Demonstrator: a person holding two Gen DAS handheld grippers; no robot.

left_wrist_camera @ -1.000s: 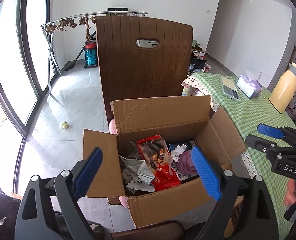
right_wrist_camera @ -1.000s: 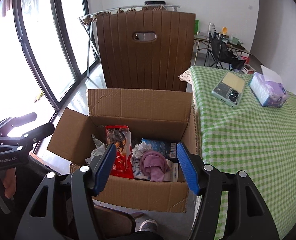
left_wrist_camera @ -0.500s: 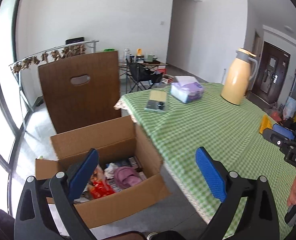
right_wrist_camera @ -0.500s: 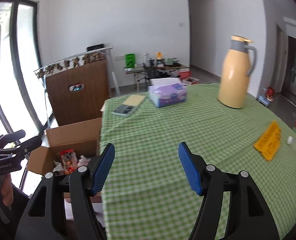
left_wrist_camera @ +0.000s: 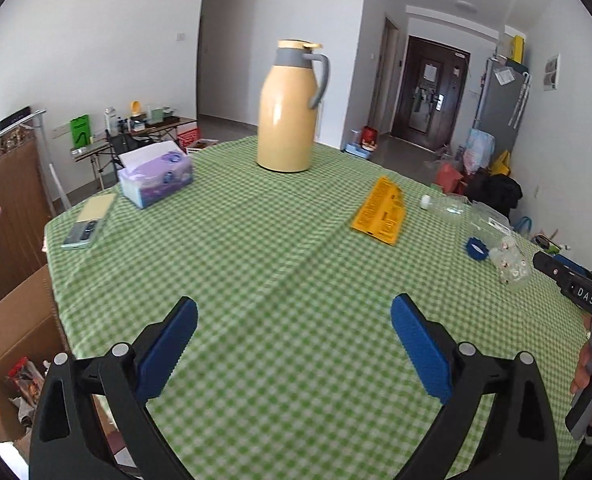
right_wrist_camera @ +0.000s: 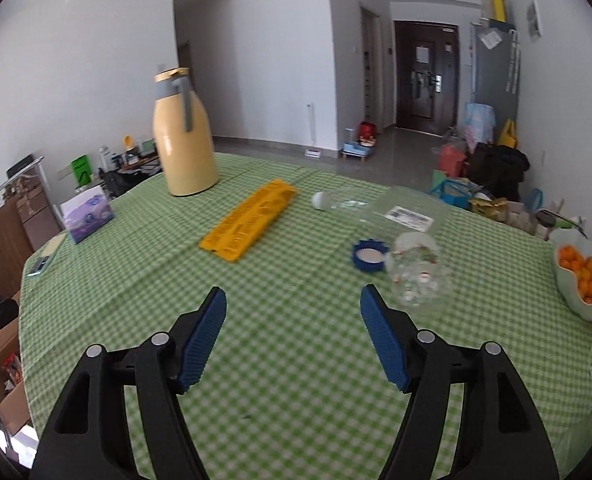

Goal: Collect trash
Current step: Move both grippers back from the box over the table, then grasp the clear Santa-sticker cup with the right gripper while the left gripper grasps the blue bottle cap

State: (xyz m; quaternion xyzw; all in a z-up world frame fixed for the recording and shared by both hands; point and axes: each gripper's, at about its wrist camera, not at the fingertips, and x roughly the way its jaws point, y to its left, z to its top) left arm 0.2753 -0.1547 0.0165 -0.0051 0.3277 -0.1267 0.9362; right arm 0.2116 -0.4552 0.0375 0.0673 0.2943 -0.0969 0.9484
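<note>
Both views have swung off the cardboard box onto the green-checked counter [left_wrist_camera: 255,264]. In the left wrist view the left hand-held gripper [left_wrist_camera: 293,320] stands wide apart, empty, above bare cloth; the yellow wrapper [left_wrist_camera: 380,212] lies flat at 1 o'clock. In the right wrist view the right hand-held gripper [right_wrist_camera: 293,308] has just been opening, nothing between its jaws; the yellow wrapper [right_wrist_camera: 249,220] lies at 11 o'clock, the clear plastic jar [right_wrist_camera: 416,270] on its side at 2 o'clock beside a blue lid [right_wrist_camera: 370,256].
</note>
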